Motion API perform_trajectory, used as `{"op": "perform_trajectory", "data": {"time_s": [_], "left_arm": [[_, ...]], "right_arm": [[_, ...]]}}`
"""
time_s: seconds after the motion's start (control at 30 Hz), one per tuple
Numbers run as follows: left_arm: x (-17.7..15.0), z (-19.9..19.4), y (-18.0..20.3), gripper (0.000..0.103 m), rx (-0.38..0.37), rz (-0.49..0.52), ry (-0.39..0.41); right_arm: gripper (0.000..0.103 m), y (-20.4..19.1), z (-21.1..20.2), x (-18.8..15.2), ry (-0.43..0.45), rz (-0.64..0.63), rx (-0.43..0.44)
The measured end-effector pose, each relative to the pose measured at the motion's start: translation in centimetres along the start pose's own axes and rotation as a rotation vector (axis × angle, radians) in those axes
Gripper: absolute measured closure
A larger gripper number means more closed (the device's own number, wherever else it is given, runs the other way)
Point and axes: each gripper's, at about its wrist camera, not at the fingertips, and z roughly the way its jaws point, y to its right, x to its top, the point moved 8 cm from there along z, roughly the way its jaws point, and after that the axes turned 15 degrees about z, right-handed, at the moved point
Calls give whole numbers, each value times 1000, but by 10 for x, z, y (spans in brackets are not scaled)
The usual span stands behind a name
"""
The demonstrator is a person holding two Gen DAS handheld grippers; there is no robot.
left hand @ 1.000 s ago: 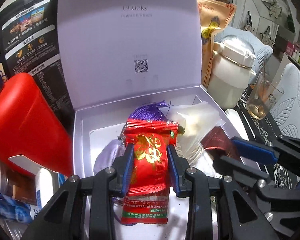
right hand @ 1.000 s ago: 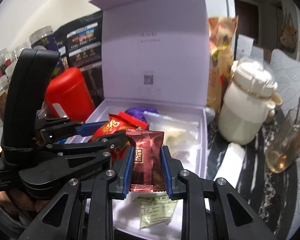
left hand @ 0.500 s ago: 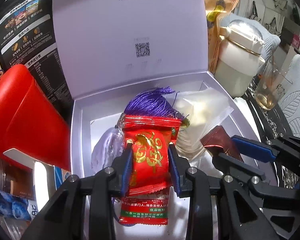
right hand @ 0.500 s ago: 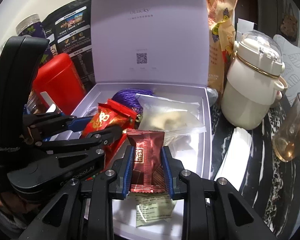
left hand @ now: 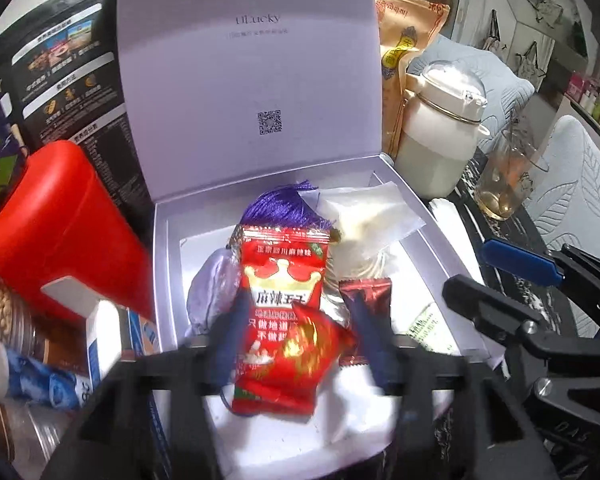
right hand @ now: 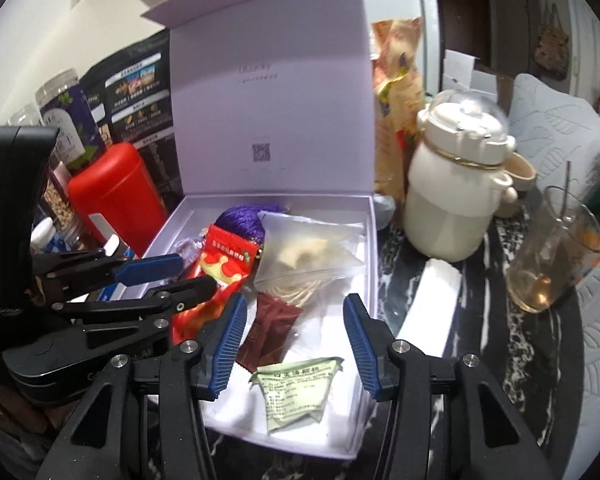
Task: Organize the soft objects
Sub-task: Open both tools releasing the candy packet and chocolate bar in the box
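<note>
Lavender gift box (right hand: 370, 248), lid up to receive soft packets: left hand-held gripper (left hand: 300, 332) and right hand-held gripper (right hand: 296, 344), jaws just spread, releasing small red packet (left hand: 308, 344) and maroon packet (right hand: 272, 332) lying loose between their fingers.

Black marble tabletop (right hand: 496, 364), white wall (right hand: 32, 12).

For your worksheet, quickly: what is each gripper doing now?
Left gripper: open, jaws just opened, red packet released.
Right gripper: open, jaws just opened, dark red packet released.

black marbled table (right hand: 480, 380) bears lilac box (right hand: 364, 216), jar (right hand: 452, 208), perhaps glass (right hand: 548, 256)
</note>
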Motion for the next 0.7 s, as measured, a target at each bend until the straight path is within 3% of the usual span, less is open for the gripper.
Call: {"op": "perform_trajectory", "data": {"time_s": [0.07,0.33,0.7], "left_arm": [[-1,-8,-2,24,4,-14,17],[2,-51,-12,24,55,-19,80],[18,-111,-13,24,59,-24,198]], "right_arm": [[53,0,-6,-1,12,4,-12],[53,0,-46,1,81,3,-32],[52,-23,-104,21,207,-52,-47]]}}
